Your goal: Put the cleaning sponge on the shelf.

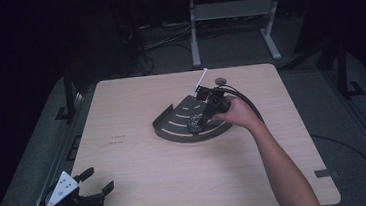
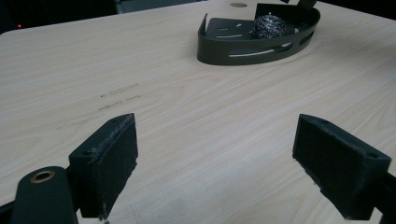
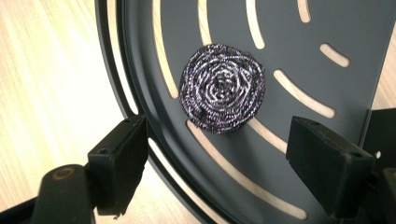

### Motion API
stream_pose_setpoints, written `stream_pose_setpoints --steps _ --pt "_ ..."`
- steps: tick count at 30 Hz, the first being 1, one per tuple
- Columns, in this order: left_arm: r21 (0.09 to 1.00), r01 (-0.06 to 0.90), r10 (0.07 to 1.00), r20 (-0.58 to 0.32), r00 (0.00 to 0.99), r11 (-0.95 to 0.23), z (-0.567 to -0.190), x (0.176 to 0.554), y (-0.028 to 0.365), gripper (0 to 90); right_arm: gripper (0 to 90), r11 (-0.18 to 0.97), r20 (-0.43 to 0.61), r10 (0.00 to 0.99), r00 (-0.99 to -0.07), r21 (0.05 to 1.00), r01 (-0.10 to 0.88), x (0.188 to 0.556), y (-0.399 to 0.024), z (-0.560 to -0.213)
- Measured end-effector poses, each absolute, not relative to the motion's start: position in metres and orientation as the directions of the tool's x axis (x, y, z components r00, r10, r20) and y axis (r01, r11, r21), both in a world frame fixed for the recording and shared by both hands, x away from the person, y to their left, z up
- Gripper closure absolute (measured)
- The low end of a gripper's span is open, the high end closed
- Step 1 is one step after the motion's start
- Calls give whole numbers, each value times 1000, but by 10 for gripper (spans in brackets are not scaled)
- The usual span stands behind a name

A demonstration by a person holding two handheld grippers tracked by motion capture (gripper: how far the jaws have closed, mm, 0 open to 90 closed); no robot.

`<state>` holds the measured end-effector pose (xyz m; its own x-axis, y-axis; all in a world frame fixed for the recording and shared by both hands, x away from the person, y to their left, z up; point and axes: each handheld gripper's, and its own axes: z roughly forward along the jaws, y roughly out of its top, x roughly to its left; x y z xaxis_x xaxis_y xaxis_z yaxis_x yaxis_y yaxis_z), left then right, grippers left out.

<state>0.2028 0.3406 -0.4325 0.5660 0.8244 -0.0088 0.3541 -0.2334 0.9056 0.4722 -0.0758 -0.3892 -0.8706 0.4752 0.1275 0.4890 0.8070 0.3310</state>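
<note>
Right gripper point(image 3: 217, 154) is hovering with jaws spread over the steel scourer point(image 3: 222, 87), which is lying centre frame on the slotted dark tray point(image 3: 355, 32). Left gripper point(image 1: 85, 188) is sitting spread and empty, lower left. Risk, as judged: a pad is catching the tray's raised rim or a slot, shoving the light tray instead of seating on the springy scourer

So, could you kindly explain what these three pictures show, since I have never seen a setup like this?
A person works at a wooden table, holding a two-jaw gripper in each hand. The high view looks down from above. The other two pictures come from cameras riding on the grippers, looking along their black jaws. The left gripper is near the table's near corner, open and empty. The right gripper, also open, is over a dark slotted tray, with a steel wool scrubber lying in the tray between its jaws. Nothing is gripped.
</note>
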Motion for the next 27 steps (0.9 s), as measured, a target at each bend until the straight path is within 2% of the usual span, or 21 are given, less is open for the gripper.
stream_pose_setpoints --steps 27 --pt "904 360 826 -11 563 -233 -433 203 340 133 203 787 132 470 -873 385 482 439 -107 -377"
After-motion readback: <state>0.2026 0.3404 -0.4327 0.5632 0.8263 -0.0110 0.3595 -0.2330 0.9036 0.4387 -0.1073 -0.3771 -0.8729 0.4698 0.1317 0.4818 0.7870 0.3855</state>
